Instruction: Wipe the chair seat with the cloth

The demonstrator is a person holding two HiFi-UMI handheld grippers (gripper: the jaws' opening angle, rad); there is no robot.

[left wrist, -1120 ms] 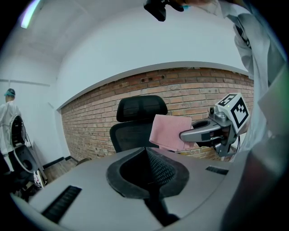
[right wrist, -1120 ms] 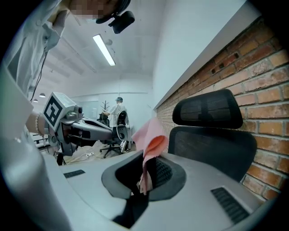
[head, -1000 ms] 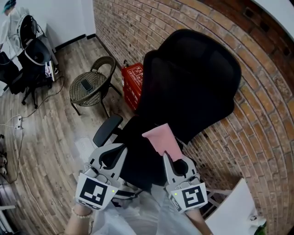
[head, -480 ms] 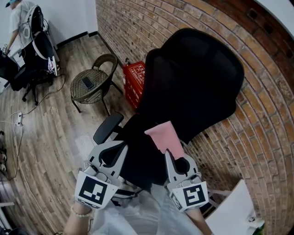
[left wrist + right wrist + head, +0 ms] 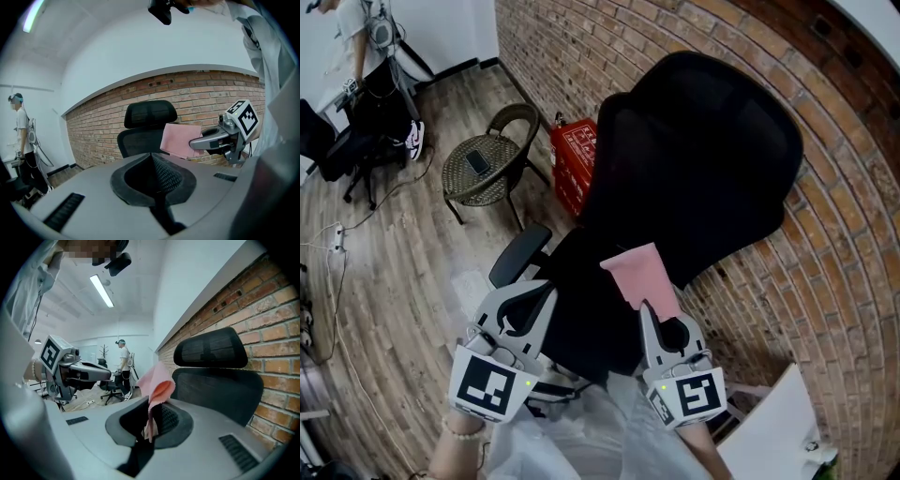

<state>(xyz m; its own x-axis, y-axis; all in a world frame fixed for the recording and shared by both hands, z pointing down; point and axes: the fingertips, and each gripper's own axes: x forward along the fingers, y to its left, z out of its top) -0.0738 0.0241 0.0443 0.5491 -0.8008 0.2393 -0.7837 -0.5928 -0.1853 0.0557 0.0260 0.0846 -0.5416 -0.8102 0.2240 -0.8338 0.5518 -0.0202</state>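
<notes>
Nearest the person are two grippers, one in each hand, side by side over the front of the seat. The left gripper (image 5: 528, 298) has its jaws pressed together with nothing between them; in its own view the ribbed pads meet along a single line. The right gripper (image 5: 652, 312) is pinched on the one cloth (image 5: 639, 275), a pink square. One edge of the cloth is caught between the pads, and the rest stands up out of the jaw tips and folds over, away from the person. So the cloth lies just beyond the right gripper's tips, touching them. It is off to the right of the left gripper and apart from it. In the head view it shows over the back of the seat (image 5: 581, 319), near where the seat meets the backrest; whether it touches the seat cannot be told.

The seat belongs to one black chair (image 5: 694, 150) with a mesh back and a headrest. One armrest (image 5: 520, 255) shows, on its left side. The chair stands close to a brick wall (image 5: 825, 234).

Farther along the wall is one red box (image 5: 575, 164). Just beside it is one wicker chair (image 5: 492, 178) with one phone (image 5: 475, 167) lying on it.

Farthest off, across the wooden floor (image 5: 403, 272), stand a second office chair (image 5: 361, 136) and one person (image 5: 21, 129).
</notes>
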